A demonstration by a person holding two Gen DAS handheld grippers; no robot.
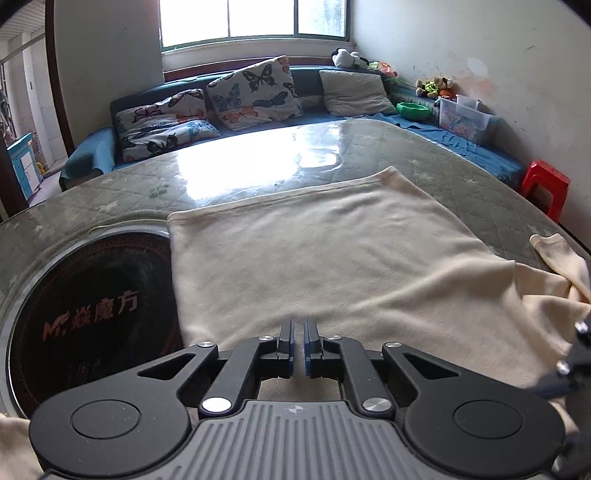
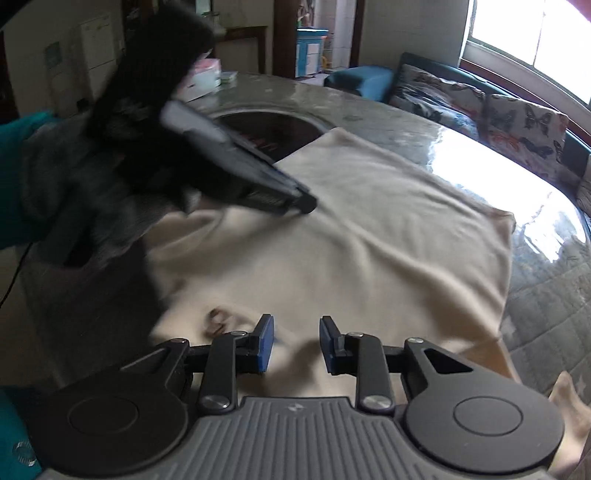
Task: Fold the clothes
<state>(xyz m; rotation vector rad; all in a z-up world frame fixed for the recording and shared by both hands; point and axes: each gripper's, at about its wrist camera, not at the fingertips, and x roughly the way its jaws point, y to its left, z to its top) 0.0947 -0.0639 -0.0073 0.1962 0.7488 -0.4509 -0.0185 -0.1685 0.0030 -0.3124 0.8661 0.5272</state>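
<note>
Daylight from a far window [image 1: 255, 18] falls across a large glossy table [image 1: 258, 158] with a dark round cooktop [image 1: 92, 306] set into its left side. Beyond it runs a blue sofa [image 1: 314, 114] with butterfly cushions [image 1: 255, 92].

A cream garment [image 1: 332, 258] lies spread on the near half of the table, its left edge just covering the rim of the cooktop. One sleeve [image 1: 561, 258] trails off to the right, bunched and partly folded over itself. Soft wrinkles run across the body of the cloth.

The left gripper [image 1: 298, 328] hovers low over the near edge of the garment, its jaws almost together; whether any cloth is pinched between them cannot be told. The right gripper [image 2: 296, 328] sits over the near right part of the garment with its jaws a narrow way apart and nothing between the pads.

The step in hand looks like an early one: taking hold for a first fold. To do it well, each gripper should probably pinch only the layers meant to move, near a seam or corner, lift both sides evenly and keep the cloth taut so the wrinkles smooth out. The loose sleeve likely needs laying flat first.
</note>
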